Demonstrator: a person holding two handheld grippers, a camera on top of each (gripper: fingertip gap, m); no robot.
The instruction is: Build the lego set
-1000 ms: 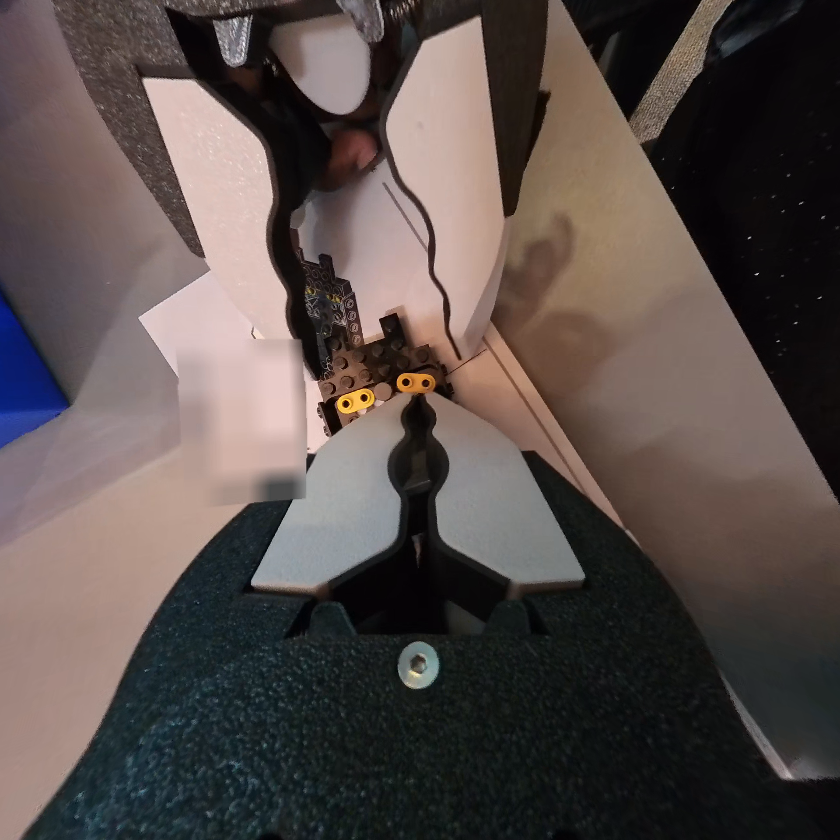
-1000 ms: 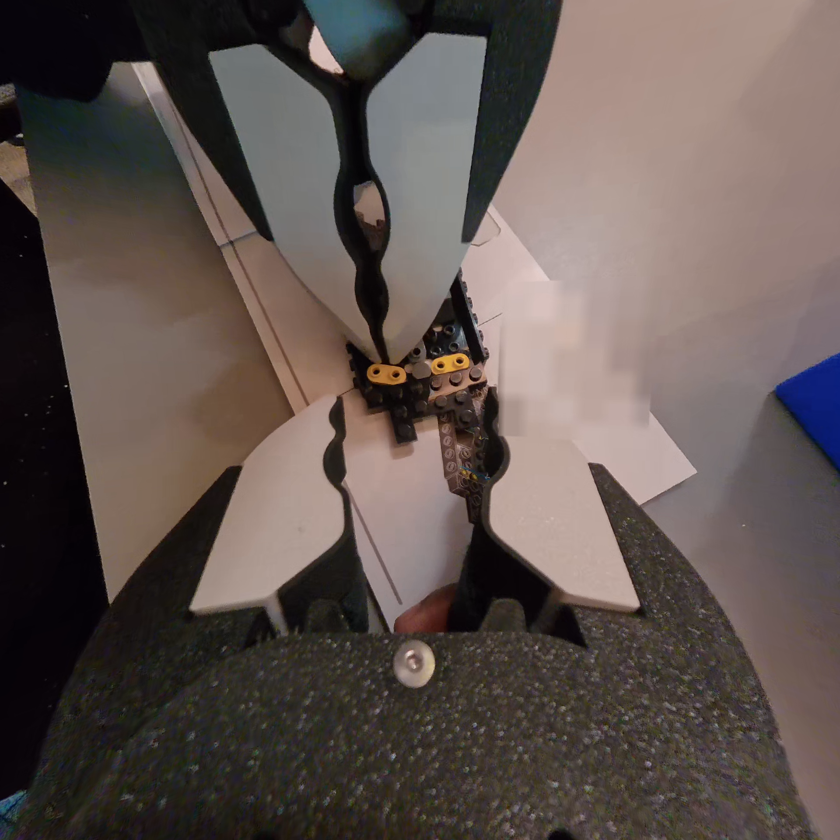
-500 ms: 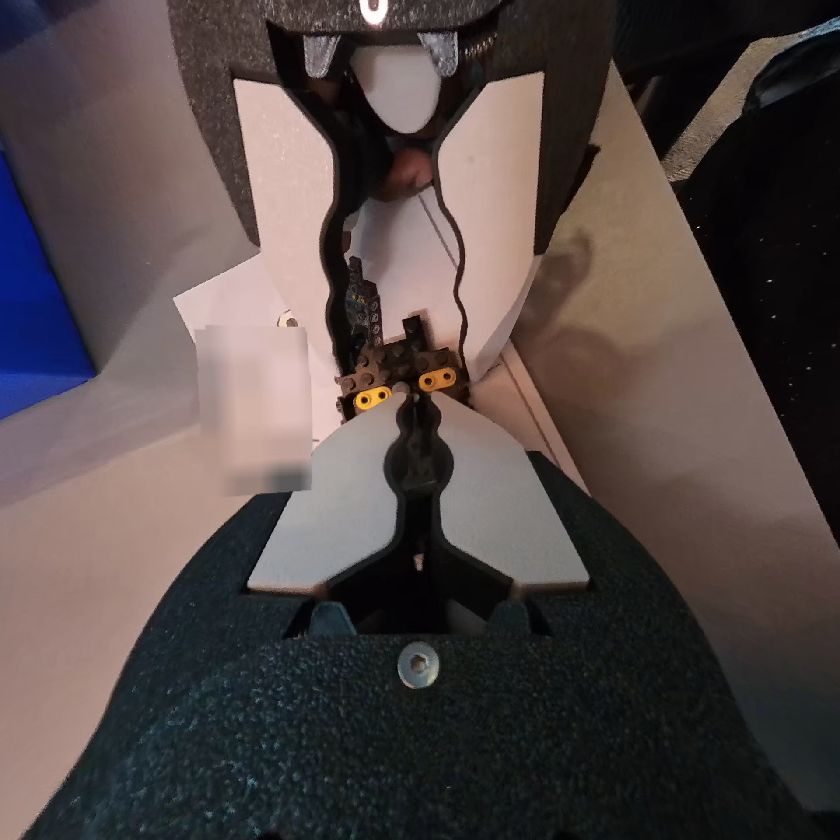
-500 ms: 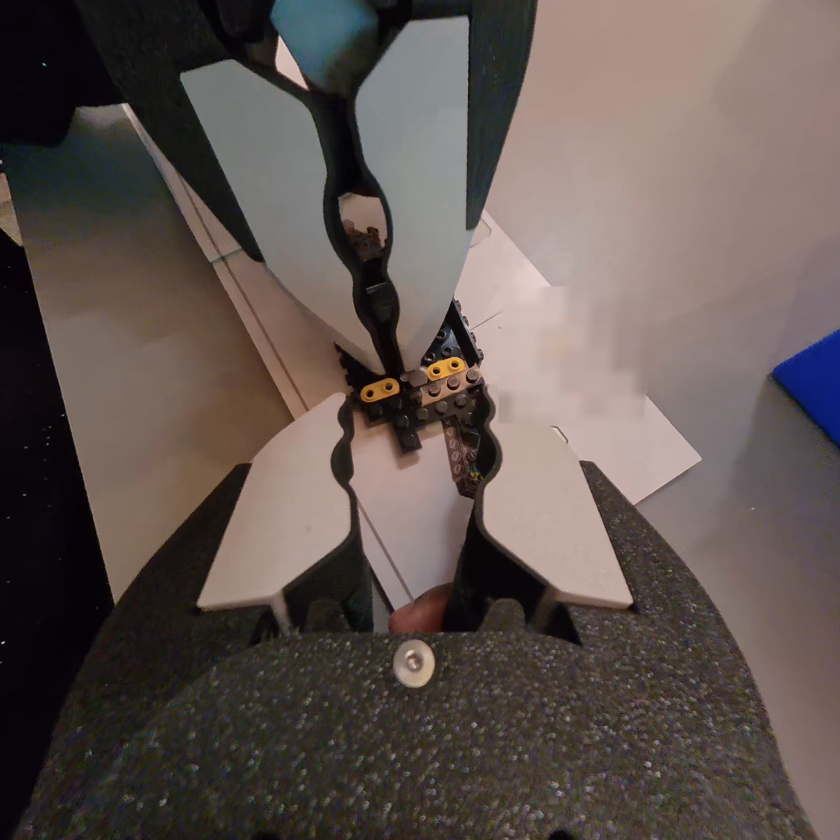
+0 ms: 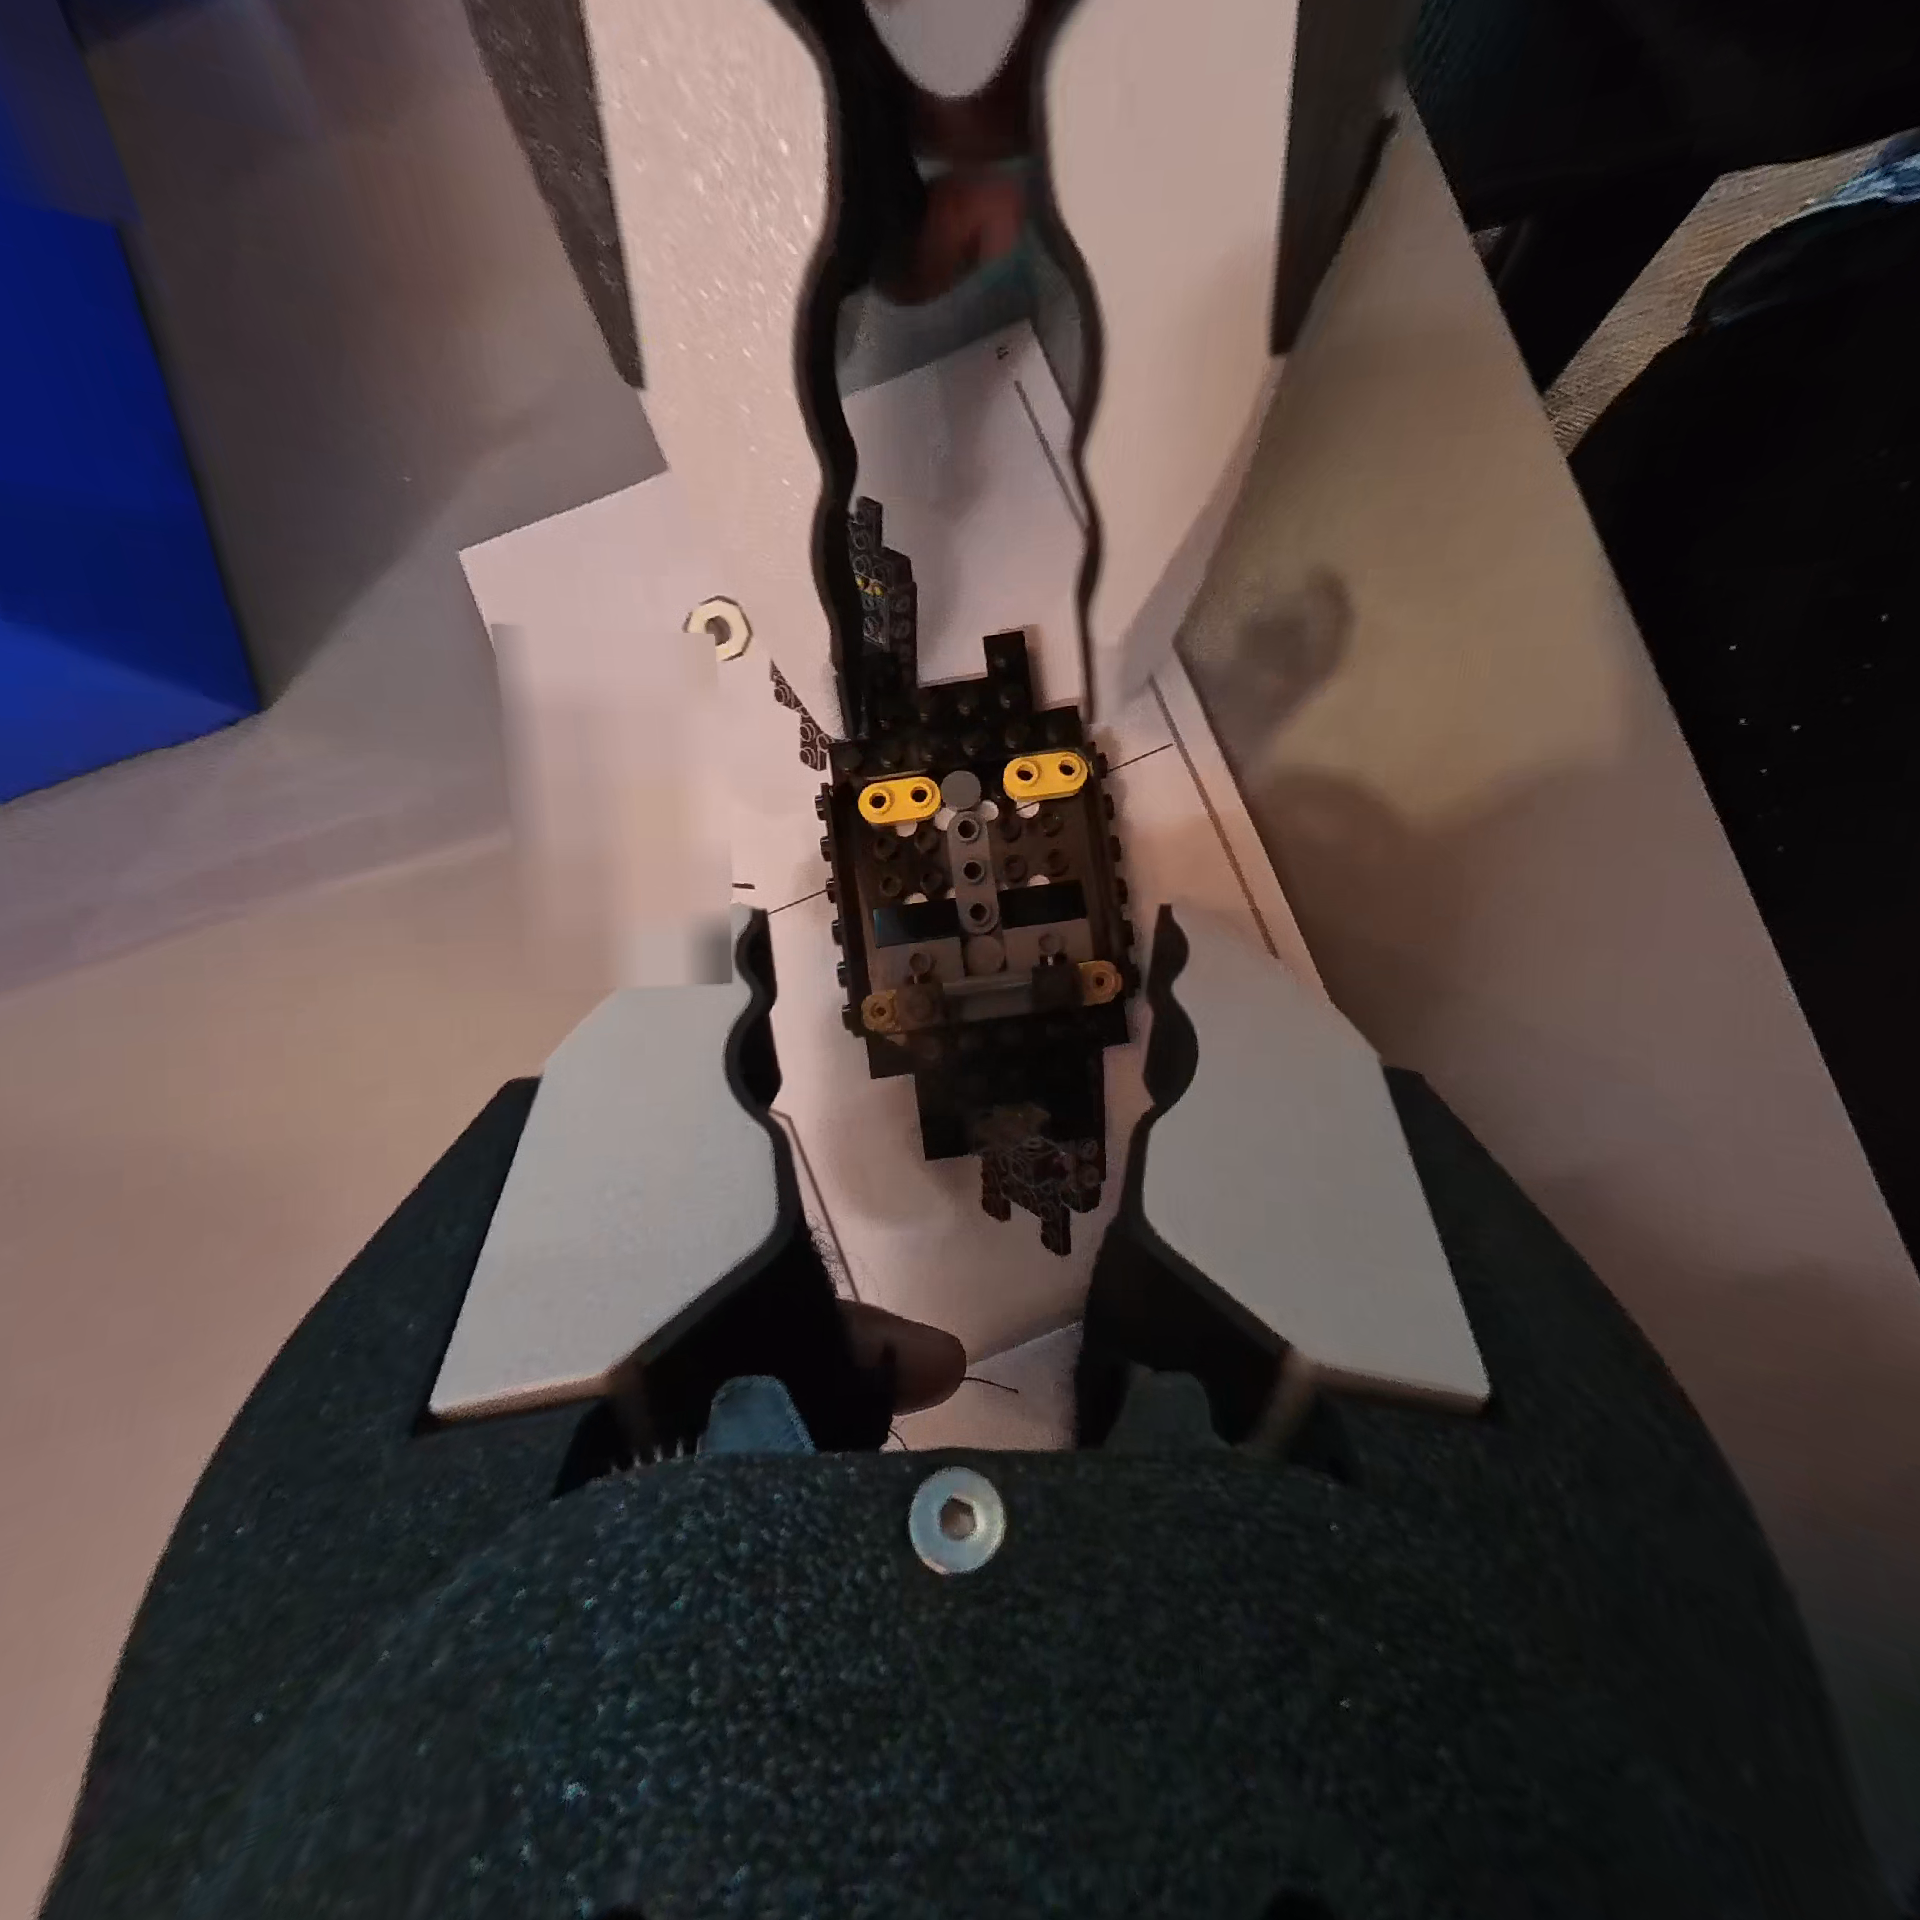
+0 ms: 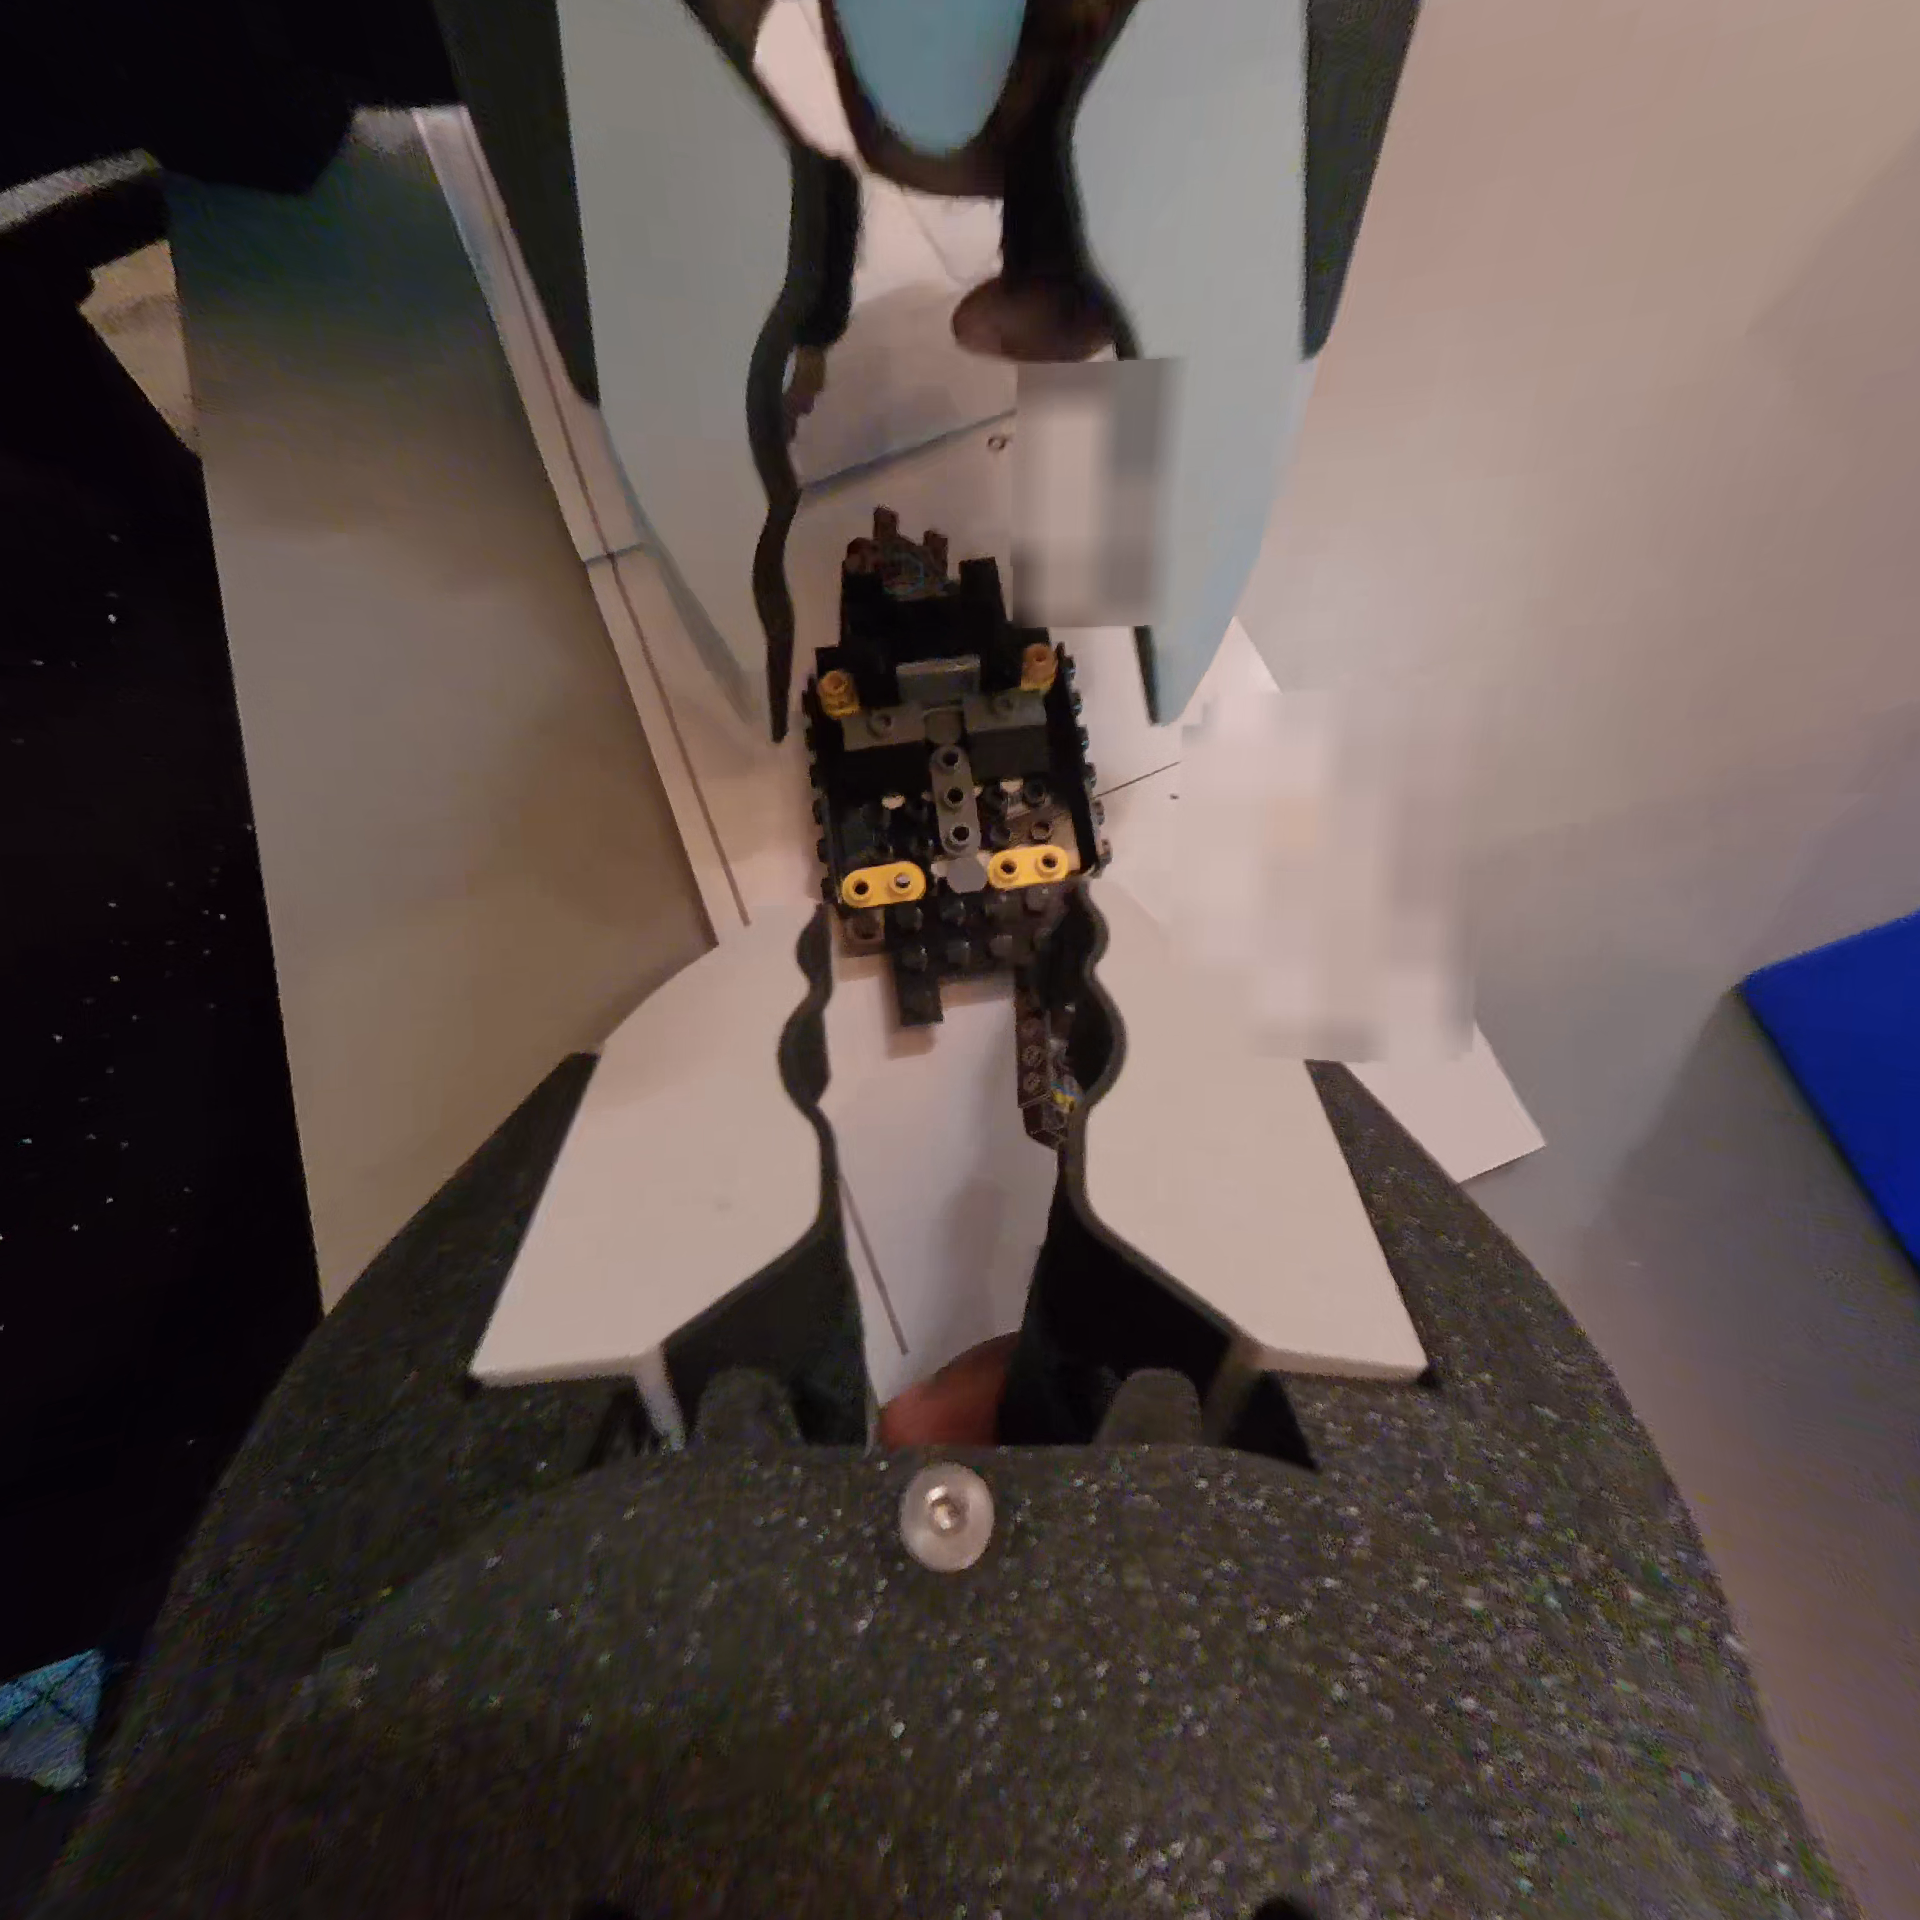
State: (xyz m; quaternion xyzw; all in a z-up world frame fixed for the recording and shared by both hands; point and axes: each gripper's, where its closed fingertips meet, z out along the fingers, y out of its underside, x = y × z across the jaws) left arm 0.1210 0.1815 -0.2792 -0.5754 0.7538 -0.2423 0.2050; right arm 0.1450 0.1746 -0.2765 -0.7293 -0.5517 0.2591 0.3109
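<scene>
The lego model (image 5: 977, 894) is a black walled box with two yellow two-hole plates, a grey plate down its middle and small tan pins at one end. It sits on a white sheet (image 5: 623, 561). My left gripper (image 5: 958, 935) is open and empty, with its fingers on either side of the model's near end. In the right wrist view the model (image 6: 951, 790) lies just past my right gripper (image 6: 948, 935), which is open. A dark studded beam (image 6: 1039, 1070) on the model leans against the inside of its right finger. The two grippers face each other across the model.
A small metal nut (image 5: 717, 629) lies on the sheet left of the model. A blue box (image 5: 94, 416) stands at the far left and shows in the right wrist view (image 6: 1849, 1060) too. A white board (image 5: 1455, 831) rises close on the right, with dark fabric beyond it. Less than 4 cm separates the two grippers' tips.
My left gripper was shut over the model's middle and has opened and drawn back, uncovering the model's inside. My right gripper stays open and has shifted a little closer.
</scene>
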